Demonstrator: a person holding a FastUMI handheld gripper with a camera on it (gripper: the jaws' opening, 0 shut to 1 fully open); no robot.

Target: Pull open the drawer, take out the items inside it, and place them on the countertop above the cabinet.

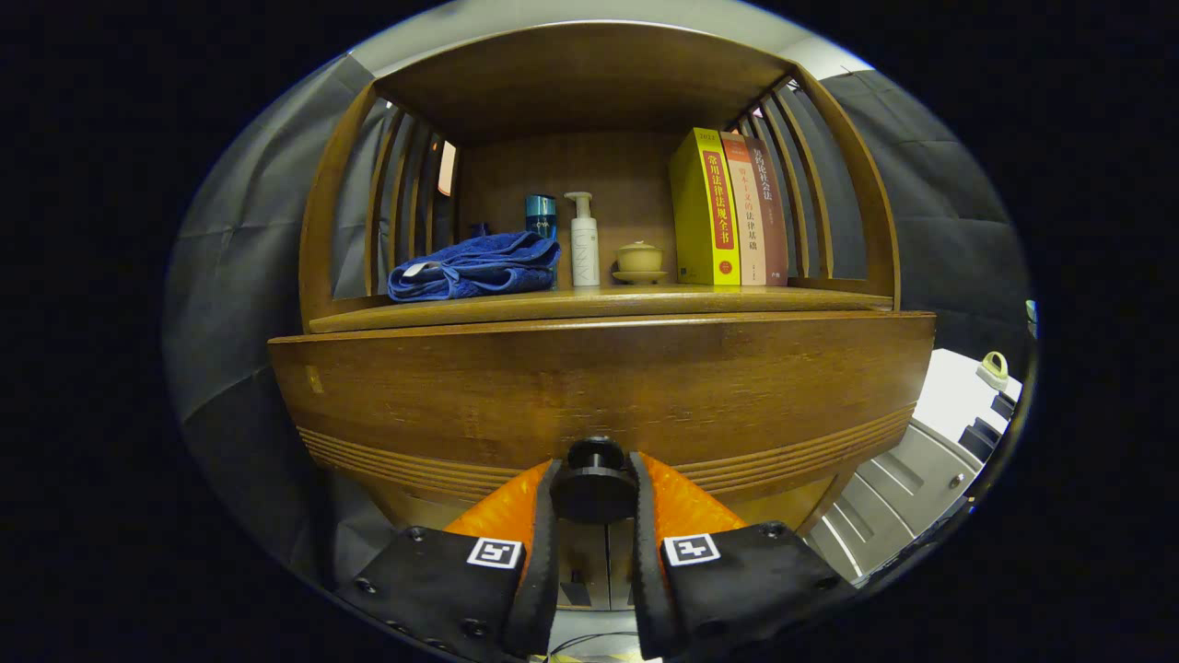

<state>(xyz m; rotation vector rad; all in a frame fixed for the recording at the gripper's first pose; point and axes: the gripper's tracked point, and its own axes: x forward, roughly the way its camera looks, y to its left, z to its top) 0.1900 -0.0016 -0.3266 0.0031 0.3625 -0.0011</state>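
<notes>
The tongs (594, 493) sit closed on the dark round knob (594, 483) of the drawer (599, 387), with 1 finger pressed against each side of the knob. The drawer front looks flush with the cabinet, so it appears still shut, and whatever lies inside it is hidden.

The step in hand is the pull. It is likely best done straight back along the drawer's own line, level and steady, keeping both fingers squeezed behind the widest part of the knob so they do not slide off its rounded rim. Any sideways or upward tug could bind the drawer in its runners or tip the cabinet.

Directly above the drawer front runs the edge of the table (599, 304), the wooden top where the items must end up. It already carries a folded blue towel (474, 267), a dark blue jar (541, 215) behind it, a white pump bottle (583, 241), a small lidded cup (639, 261) on a saucer and 3 upright books (728, 210). Open room lies along the front strip, chiefly between the towel and the books. Slatted side rails (801, 184) and a low roof close the space in, so entry must come from the front.
</notes>
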